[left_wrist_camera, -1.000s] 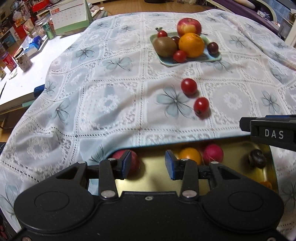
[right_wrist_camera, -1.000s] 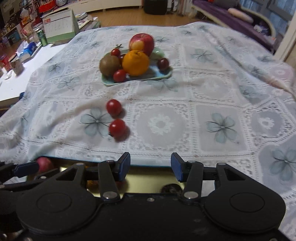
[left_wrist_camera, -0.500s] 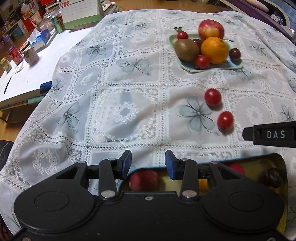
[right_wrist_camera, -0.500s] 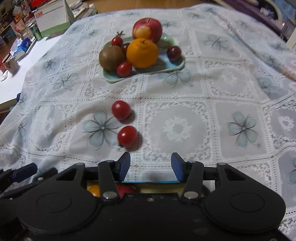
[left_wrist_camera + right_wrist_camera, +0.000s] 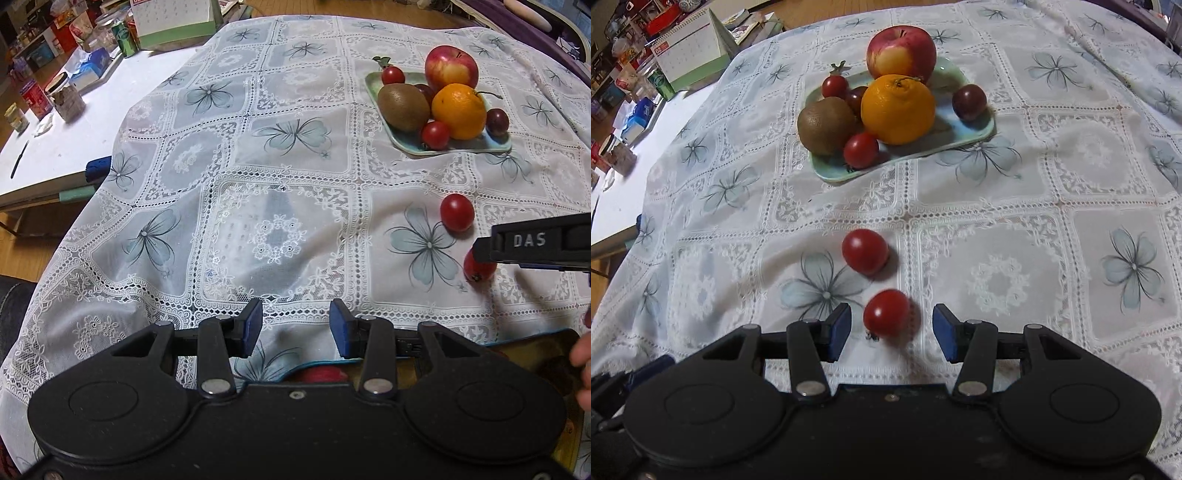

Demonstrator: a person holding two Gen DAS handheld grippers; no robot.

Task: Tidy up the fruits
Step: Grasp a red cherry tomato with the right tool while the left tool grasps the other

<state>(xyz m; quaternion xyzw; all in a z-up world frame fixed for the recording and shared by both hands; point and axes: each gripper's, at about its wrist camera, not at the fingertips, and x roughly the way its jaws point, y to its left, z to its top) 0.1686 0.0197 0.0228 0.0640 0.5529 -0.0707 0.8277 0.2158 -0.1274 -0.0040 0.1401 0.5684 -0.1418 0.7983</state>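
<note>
Pick step: right gripper (image 5: pixel 892 330) open, fingers either side of near tomato (image 5: pixel 886 313) on the cloth (image 5: pixel 997 206), short of the plate (image 5: pixel 975 136); contact unclear, blurred. Left gripper (image 5: pixel 295 323) open, empty, idle. Next: close gently, lift, carry it over.

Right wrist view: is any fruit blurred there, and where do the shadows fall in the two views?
Right wrist view: the near tomato between the open jaws is smeared by motion; the far tomato is sharper, its shadow to the right. Left wrist view: sharp overall, with fisheye bending at the edges; the orange shows soft glare.
</note>
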